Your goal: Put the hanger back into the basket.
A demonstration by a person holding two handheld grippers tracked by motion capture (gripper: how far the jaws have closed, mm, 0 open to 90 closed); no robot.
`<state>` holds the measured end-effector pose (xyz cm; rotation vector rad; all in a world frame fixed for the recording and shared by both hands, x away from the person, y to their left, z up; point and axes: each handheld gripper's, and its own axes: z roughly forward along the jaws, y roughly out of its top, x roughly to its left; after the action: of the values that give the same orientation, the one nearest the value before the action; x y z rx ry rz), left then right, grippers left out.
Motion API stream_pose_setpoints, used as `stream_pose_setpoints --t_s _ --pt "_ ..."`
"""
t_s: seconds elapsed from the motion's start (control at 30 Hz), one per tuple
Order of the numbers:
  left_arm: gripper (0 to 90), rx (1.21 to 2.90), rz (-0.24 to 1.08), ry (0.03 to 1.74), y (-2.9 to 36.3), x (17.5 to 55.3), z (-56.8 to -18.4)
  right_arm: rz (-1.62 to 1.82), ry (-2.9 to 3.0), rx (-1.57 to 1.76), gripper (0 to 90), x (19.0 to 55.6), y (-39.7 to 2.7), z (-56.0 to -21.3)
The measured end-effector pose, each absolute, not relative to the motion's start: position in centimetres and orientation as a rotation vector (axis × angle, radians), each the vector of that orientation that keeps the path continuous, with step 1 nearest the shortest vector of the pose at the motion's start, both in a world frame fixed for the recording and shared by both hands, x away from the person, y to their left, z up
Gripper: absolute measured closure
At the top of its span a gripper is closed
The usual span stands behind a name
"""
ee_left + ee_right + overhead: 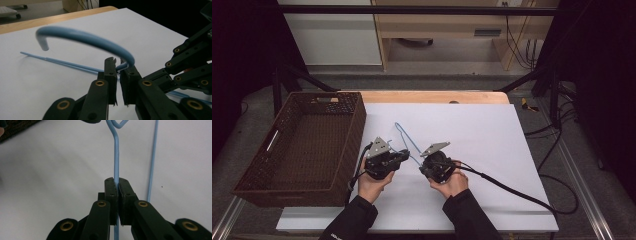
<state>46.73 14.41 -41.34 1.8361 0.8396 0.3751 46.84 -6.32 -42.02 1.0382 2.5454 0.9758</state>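
Hanger [404, 137] wire pinched between both tools, apparently near its hook

Empty brown wicker basket [343, 131] at the left edge of the white table sheet [492, 140].

You hold a pale blue hanger [404, 137] in black grippers, left [401, 157] and right [426, 166], each with brass-coloured rivets and a grey plate on top. Under the hanger lies a plain white sheet [472, 135]; left of the hanger stands a dark brown woven basket [344, 145], and beyond it a light wood table [432, 96] edge.
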Motion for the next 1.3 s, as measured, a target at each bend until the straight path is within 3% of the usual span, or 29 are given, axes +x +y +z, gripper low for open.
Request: stream_pose_setpoints --t_s 0.23,0.47,0.8,1.3 --pt "44.6 1.832 0.415 0.814 15.8 46.0 -39.6 0.997 2.55 0.995 88.0 47.0 -7.5 -40.4" --pt "23.7 1.871 0.48 0.778 17.3 44.7 -38.1 1.069 2.602 0.892 88.0 47.0 -9.6 -37.7" --pt "16.1 2.03 0.583 0.655 17.2 43.1 -37.0 1.154 2.699 0.778 87.9 45.9 -12.8 -35.5" --pt "15.4 2.193 0.649 0.454 14.5 42.6 -37.8 1.205 2.798 0.691 87.9 44.0 -14.4 -36.8"
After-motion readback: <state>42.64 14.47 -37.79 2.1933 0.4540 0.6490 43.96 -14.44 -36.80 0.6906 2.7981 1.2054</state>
